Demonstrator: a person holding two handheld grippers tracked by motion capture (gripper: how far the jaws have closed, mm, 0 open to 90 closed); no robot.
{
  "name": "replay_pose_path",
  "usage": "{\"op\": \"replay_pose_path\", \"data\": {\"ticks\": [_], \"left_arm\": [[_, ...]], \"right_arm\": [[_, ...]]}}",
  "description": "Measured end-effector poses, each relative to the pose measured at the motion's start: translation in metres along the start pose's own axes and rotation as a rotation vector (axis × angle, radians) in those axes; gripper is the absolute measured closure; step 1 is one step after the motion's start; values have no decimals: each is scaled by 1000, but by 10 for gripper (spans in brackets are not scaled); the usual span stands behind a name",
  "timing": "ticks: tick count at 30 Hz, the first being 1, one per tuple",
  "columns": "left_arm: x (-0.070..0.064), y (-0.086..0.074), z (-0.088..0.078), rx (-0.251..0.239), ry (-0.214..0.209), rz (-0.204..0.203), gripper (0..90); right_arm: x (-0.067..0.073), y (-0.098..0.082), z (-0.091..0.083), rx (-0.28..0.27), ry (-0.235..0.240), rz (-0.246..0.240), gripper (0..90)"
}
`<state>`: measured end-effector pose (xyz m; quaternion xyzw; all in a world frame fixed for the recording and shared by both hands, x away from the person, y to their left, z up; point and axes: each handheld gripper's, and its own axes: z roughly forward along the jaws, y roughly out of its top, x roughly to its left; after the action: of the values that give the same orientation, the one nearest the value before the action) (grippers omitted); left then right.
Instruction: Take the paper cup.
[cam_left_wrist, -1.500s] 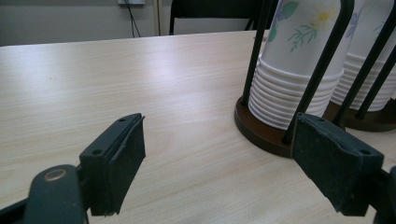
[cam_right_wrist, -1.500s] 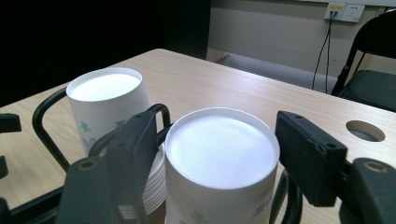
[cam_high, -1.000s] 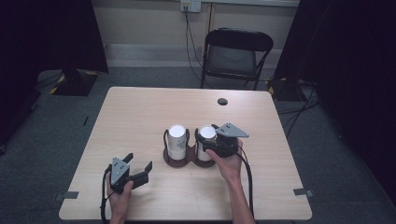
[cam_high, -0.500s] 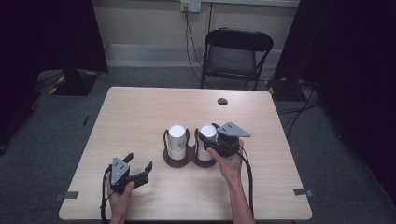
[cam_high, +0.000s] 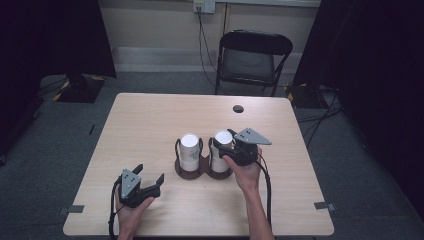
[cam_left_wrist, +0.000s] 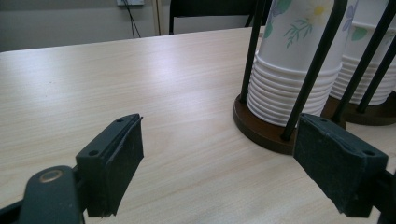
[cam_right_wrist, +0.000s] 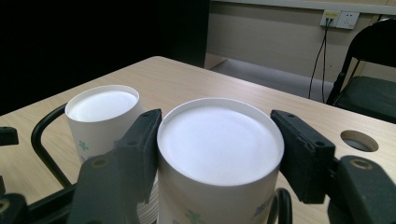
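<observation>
A: From the high view, where does everything sit relative to the cup holder (cam_high: 192, 171)?

B: The holder stands near the middle of the table (cam_high: 150, 120). The right stack of paper cups (cam_high: 220, 150) is in its right ring, the left stack (cam_high: 189, 151) in its left ring. The right gripper (cam_high: 226, 146) is at the right stack's top; its body and the hand hide the stack's right side. The left gripper (cam_high: 149, 175) lies toward the person and to the holder's left, well apart, jaws spread and empty.

A: And the left gripper view?

B: Both pads stand wide apart over bare wood. The holder's base (cam_left_wrist: 261, 128) sits ahead to the right, its black rods crossing the left stack (cam_left_wrist: 292, 70); both stacks are cut off at the top edge.

A: The right gripper view?

B: The jaws have just been closing, and the pads now press the top cup (cam_right_wrist: 219, 154) from both sides. Its lower part is cut off by the frame. The left stack (cam_right_wrist: 100, 116) stands just beside it, partly hidden behind the left pad.
</observation>
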<state>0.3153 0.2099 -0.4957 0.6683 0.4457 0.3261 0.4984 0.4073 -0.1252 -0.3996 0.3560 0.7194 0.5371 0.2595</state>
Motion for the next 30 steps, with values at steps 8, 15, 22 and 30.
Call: {"op": "replay_pose_path", "data": {"ticks": [8, 15, 22, 30], "left_arm": [[2, 0, 0, 0, -9, -24, 169], [4, 0, 0, 4, -16, -44, 164], [3, 0, 1, 7, -28, -42, 186], [4, 0, 1, 6, -44, -57, 197]], "right_arm": [[-1, 4, -2, -9, -2, 11, 367], [-1, 10, -5, -19, 6, 7, 367], [-2, 14, -8, -30, 5, 15, 368], [-3, 19, -12, -42, 1, 18, 371]]}}
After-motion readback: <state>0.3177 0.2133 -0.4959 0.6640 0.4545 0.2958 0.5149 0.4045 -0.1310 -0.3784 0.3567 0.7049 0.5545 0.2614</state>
